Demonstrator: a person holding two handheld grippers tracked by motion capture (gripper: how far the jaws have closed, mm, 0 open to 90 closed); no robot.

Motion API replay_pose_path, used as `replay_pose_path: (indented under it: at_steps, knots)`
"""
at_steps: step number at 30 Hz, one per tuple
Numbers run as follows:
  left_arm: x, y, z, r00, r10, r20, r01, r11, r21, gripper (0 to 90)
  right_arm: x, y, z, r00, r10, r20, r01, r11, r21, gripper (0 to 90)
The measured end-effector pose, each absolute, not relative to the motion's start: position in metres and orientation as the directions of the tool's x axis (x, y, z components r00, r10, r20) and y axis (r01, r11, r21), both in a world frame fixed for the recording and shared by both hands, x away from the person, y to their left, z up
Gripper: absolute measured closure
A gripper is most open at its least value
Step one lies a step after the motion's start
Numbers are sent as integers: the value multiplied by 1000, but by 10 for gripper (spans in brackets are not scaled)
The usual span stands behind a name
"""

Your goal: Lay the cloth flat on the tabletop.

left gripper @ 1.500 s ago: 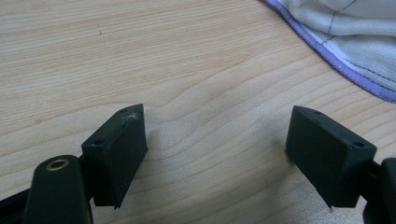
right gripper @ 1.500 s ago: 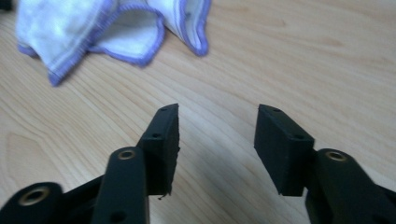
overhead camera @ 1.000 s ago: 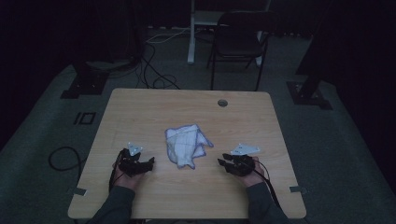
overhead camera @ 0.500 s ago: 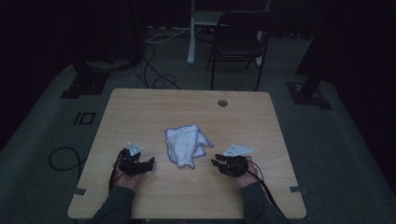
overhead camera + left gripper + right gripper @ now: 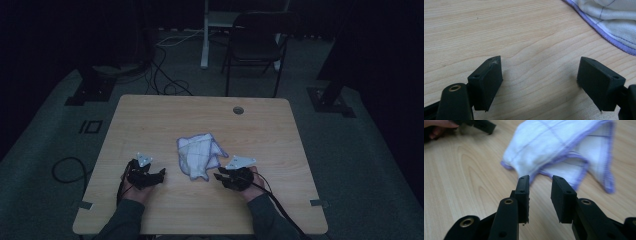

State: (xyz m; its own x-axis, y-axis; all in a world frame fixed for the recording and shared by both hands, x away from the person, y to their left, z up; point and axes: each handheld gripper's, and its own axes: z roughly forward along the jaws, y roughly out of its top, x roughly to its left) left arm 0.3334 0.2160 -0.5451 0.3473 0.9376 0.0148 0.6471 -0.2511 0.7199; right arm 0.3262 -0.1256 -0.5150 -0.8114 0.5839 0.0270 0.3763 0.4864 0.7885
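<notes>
Left gripper view cuts off the purple-edged cloth (image 5: 614, 22); left claw (image 5: 539, 80) gapes wide over bare surface (image 5: 499, 30). Right claw (image 5: 539, 195) stands narrow, empty, just short of the cloth.

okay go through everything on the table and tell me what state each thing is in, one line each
Cloth: crumpled, lying loose on the table, not gripped.
Left gripper: open wide, nothing between the jaws, cloth off to one side.
Right gripper: open with a narrow gap, nothing between the jaws, pointed at the cloth's near edge.
Table: bare wood around the cloth.
</notes>
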Motion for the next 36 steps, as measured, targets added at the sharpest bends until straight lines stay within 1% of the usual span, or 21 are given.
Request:
replay_pose_path:
  at_steps: [7,9,13,14,15,18,19,21,27,30,36]
  knots:
    - [333,216,-545,347,938,15,647,-251,720,208,330,-104,-526,-829,559,21,368,517,773,666]
    - [333,216,-545,349,937,16,646,-253,721,211,331,-96,-528,-834,551,2,355,534,767,644]
    - [333,215,-545,363,932,18,640,-263,722,244,334,-90,-532,-839,544,-18,349,562,749,637]
    - [332,213,-545,374,927,16,635,-269,724,244,334,-89,-534,-840,543,-18,350,567,746,645]
    - [331,212,-545,380,925,17,633,-273,724,260,336,-87,-536,-842,539,-15,355,575,738,734]
    - [331,210,-544,371,928,15,641,-268,719,271,336,-87,-537,-840,542,-15,363,583,726,841]
    - [331,210,-544,371,928,15,641,-268,719,278,336,-87,-537,-840,542,-15,363,583,726,841]
    - [330,210,-543,375,927,16,641,-272,717,292,337,-89,-535,-840,543,-13,364,580,729,869]
    - [330,209,-543,388,922,15,639,-281,717,293,337,-95,-527,-826,563,-21,360,556,749,871]
    - [329,208,-543,404,914,14,633,-291,718,334,339,-99,-522,-817,576,-23,360,542,760,872]
    - [328,206,-542,424,906,16,626,-305,718,353,343,-108,-512,-798,602,-16,363,501,786,873]
